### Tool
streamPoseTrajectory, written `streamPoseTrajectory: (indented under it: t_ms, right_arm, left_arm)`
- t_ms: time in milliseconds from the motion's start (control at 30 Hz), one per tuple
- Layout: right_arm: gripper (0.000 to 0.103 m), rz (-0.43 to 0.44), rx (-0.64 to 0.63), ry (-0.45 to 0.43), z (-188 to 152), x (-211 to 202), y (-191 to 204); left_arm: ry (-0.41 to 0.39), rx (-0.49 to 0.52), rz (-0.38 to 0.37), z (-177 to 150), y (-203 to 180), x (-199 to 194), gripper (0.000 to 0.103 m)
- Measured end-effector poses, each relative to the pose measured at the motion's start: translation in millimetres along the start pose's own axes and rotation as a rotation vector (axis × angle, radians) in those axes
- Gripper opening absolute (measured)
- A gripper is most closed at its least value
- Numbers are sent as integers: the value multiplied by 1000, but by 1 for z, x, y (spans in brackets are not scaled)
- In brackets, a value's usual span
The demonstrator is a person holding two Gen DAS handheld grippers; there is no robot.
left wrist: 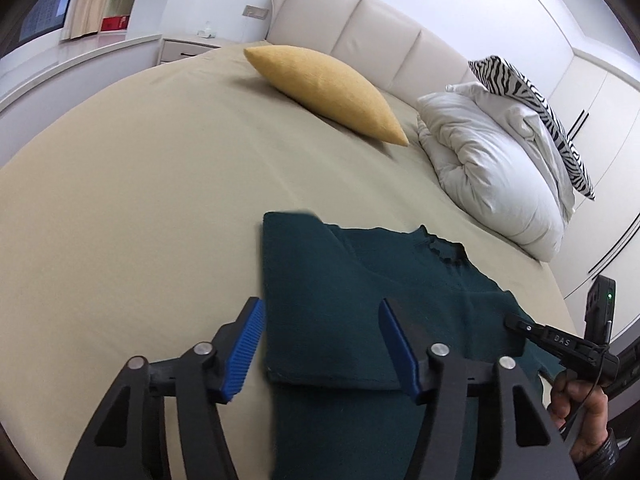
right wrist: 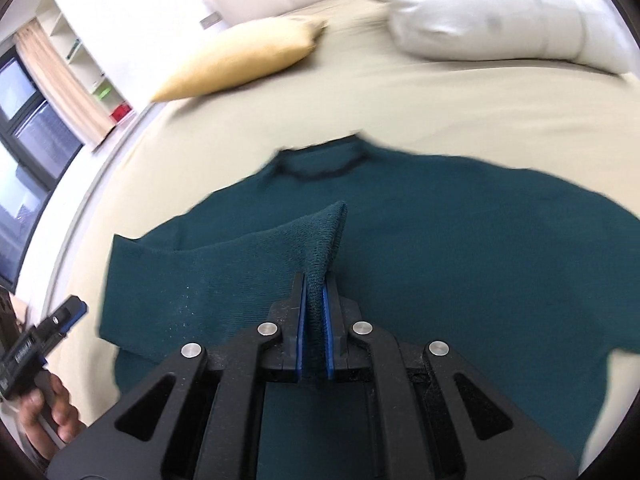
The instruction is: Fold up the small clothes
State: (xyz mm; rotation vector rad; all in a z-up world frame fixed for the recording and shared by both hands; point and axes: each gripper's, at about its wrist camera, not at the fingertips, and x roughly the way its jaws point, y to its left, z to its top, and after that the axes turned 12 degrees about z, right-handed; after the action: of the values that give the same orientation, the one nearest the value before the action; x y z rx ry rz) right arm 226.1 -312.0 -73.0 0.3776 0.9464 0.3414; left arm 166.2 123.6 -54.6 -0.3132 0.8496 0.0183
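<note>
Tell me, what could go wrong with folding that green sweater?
The right gripper pinches only a small bunch of the green sweater, so the knit could slip out or stretch when pulled. The left gripper is open over the folded sleeve without holding it, so that fold might shift and wrinkle on the soft bed.

Bare bed sheet [left wrist: 132,208] left of sweater [left wrist: 360,280]: open passage. Yellow cushion [left wrist: 332,92], white pillows [left wrist: 492,168] block far side.

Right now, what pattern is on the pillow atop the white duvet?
Black-and-white zebra stripes on the pillow, clearest in the left wrist view.
</note>
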Motion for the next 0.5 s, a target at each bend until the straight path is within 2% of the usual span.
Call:
streamPoseTrajectory:
  t_ms: [133, 233, 367, 500]
  right_arm:
    - [6, -9, 78, -15, -3, -23, -47]
    - [6, -30, 81, -14, -6, -19, -65]
    - [6, -26, 79, -10, -7, -6, -76]
    - [6, -31, 61, -6, -3, 6, -80]
  left_arm:
    - [28, 13, 16, 8, -18, 23, 50]
    - [64, 45, 41, 9, -32, 48, 38]
    - [90, 119, 112, 8, -47, 79, 30]
    - [96, 116, 141, 5, -40, 92, 22]
